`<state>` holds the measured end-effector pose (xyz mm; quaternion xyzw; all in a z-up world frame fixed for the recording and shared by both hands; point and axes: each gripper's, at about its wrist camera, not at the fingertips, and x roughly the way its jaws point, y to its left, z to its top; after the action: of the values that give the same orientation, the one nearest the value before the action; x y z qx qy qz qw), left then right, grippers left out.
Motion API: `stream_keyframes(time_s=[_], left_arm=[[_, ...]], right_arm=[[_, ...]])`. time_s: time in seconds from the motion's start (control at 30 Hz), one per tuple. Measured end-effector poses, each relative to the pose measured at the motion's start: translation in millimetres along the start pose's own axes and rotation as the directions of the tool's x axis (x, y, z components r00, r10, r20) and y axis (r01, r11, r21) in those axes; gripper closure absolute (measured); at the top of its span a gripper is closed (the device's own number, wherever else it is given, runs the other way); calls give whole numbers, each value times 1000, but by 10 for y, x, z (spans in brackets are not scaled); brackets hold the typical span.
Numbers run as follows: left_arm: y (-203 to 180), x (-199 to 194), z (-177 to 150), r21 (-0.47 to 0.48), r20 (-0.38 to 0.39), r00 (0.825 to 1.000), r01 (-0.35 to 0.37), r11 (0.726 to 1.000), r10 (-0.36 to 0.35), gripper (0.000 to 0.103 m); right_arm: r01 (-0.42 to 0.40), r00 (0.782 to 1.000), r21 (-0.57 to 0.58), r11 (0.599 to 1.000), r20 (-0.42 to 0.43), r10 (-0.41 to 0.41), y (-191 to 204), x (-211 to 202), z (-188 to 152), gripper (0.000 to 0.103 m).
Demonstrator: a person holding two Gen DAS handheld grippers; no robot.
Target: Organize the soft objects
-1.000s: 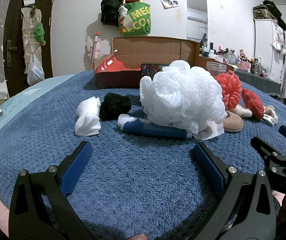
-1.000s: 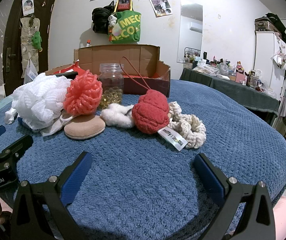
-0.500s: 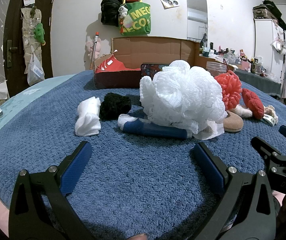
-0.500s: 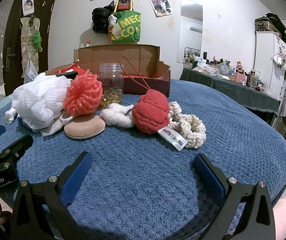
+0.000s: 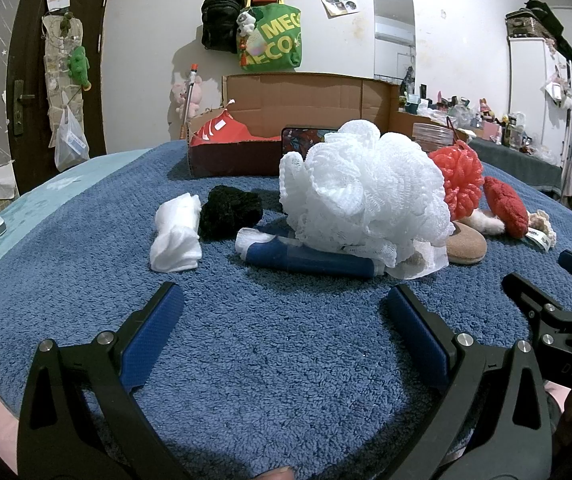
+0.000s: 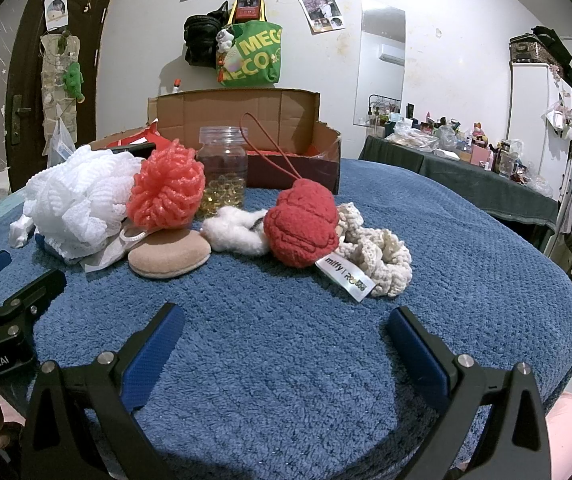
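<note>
Both grippers sit low at the near edge of the blue towel (image 5: 286, 360), jaws spread wide and holding nothing. Going left to right ahead of the left gripper (image 5: 282, 312): a folded white cloth (image 5: 176, 236), a black fuzzy bundle (image 5: 228, 214), then a blue-and-white roll (image 5: 310, 260) lying with its long axis across the view, half tucked under the white mesh bath pouf (image 5: 366, 200). These lie straight ahead, closer to the left hand.

Ahead of the right gripper (image 6: 282, 332) run a coral pouf (image 6: 166, 192), a tan sponge pad (image 6: 170, 254), a white fluffy scrunchie (image 6: 234, 234), a red knitted plush (image 6: 302, 224) with its tag, and a cream crocheted scrunchie (image 6: 382, 256). My guess is these fall to the right hand.

Only the left view shows the cloth and black bundle; only the right view shows the jar of yellow beads (image 6: 222, 172) clearly and the open inside of the cardboard box (image 6: 318, 148) behind, likely the destination.
</note>
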<state>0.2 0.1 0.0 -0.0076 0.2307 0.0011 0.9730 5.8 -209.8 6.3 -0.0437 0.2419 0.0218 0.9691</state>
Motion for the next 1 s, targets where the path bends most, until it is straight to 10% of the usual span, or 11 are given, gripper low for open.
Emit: stream_keyframes(time_s=[1.0], left_arm=[[39,28,-6,0,-9,1000,18,1000,-18,0]], right_arm=[[0,1000,-2,1000,0,0,-2,-2,11,0]])
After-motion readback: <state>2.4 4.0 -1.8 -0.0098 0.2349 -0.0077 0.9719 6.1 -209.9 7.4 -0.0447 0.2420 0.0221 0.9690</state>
